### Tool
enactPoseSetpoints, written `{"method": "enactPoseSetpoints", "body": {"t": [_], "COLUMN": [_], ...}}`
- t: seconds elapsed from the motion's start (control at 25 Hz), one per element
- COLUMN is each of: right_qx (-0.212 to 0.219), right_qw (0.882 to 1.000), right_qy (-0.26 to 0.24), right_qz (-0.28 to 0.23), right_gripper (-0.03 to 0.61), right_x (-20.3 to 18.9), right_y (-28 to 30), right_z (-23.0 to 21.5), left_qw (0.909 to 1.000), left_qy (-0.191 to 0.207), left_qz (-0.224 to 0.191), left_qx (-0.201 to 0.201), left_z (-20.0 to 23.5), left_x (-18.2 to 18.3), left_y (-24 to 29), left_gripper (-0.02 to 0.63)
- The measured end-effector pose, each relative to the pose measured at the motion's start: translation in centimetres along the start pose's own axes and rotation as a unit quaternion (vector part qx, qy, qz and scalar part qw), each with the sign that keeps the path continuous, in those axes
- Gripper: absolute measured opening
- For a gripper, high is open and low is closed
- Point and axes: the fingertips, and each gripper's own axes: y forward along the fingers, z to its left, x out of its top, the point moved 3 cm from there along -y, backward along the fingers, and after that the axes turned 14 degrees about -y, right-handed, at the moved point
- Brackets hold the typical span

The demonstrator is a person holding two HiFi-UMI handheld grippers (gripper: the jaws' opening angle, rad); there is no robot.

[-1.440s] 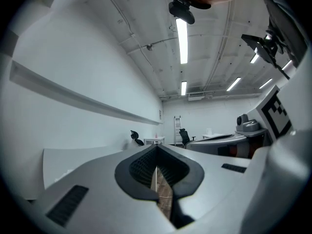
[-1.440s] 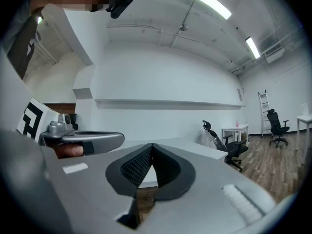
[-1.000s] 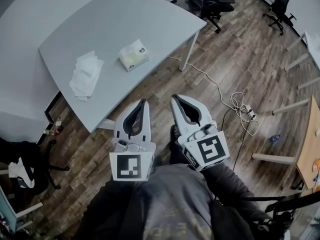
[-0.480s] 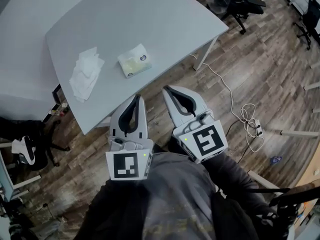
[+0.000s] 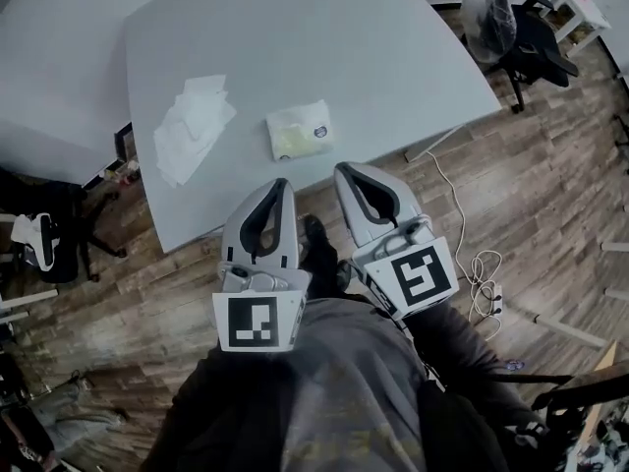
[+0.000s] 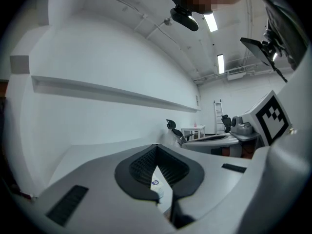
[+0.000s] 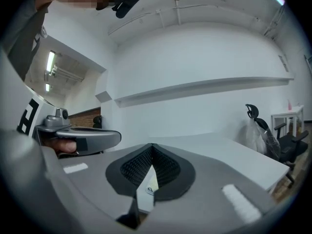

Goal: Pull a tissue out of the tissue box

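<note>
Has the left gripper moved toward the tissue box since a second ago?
Yes: the left gripper is nearer the tissue box, now at the table edge.

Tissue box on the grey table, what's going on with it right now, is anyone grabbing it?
A person stands at the table with a gripper in each hand. The left gripper and right gripper both point toward the tissue box, jaws together and empty, short of it. The box sits untouched near the table's edge, with a pile of loose tissues lying apart to its left. No tissue is being pulled yet.
</note>
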Motion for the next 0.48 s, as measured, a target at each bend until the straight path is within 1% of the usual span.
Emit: {"method": "enactPoseSetpoints", "body": {"t": [0.12, 0.36, 0.48], "right_qx": [0.009, 0.013, 0.022], "right_qw": [1.0, 1.0, 1.0], "right_qy": [0.0, 0.003, 0.0], "right_qz": [0.004, 0.013, 0.017], "right_gripper": [0.002, 0.002, 0.002], "right_x": [-0.7, -1.5, -1.8], "right_y": [2.4, 6.8, 9.8], "right_z": [-1.1, -4.7, -5.9], "left_qw": [1.0, 0.9998, 0.9999], "left_qy": [-0.005, -0.01, -0.011], "left_qz": [0.003, 0.017, 0.01], "left_qx": [0.006, 0.004, 0.006], "left_z": [1.5, 3.3, 5.0], "left_x": [-0.3, -0.4, 0.4], "left_y": [2.3, 7.4, 10.1], "left_gripper": [-0.003, -0.003, -0.003]}}
